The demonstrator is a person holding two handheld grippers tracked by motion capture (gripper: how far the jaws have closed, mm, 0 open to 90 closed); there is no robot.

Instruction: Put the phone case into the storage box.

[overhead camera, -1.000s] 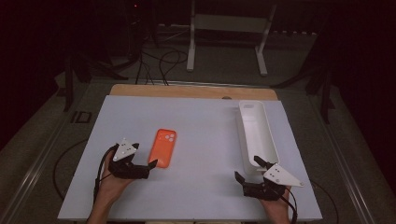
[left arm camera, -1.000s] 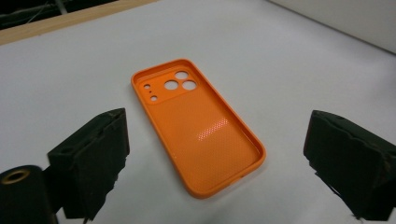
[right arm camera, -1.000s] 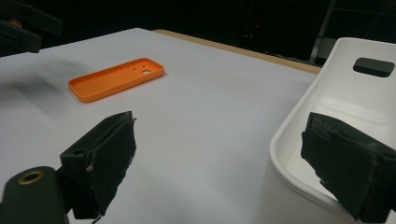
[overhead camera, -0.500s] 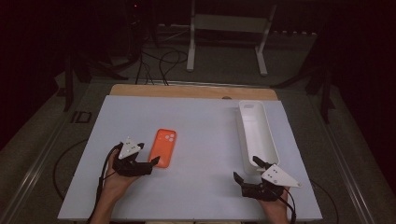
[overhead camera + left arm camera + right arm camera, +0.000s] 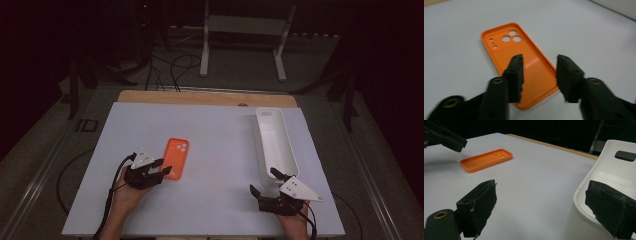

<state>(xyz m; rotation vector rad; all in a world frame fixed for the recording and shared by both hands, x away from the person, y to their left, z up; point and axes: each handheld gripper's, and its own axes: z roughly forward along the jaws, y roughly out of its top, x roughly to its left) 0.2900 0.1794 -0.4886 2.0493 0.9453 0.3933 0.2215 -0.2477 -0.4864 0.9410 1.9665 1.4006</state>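
An orange phone case (image 5: 176, 156) lies inside-up on the white tabletop (image 5: 220, 130), camera cut-outs at its far end. My left gripper (image 5: 165, 166) hovers over the case's near end. In the left gripper view its jaws stand either side of the case (image 5: 506, 47) with a gap, and the gripper (image 5: 540, 58) is open after its jaws have just been closing; no pad presses on the case. My right gripper (image 5: 262, 180) rests at the front right, open wide, beside the near end of a long white tray (image 5: 260, 135). From the right gripper (image 5: 541, 190) the case (image 5: 486, 160) lies far off.
The white tray (image 5: 614, 170) runs front to back along the right side with a slot handle at its far end. A wooden strip (image 5: 200, 97) borders the table's far edge. A white metal stand (image 5: 245, 25) and cables sit on the floor behind.
My left gripper has slid right, onto the near end of the orange case, and its jaws have narrowed. The right gripper and the tray have kept still.
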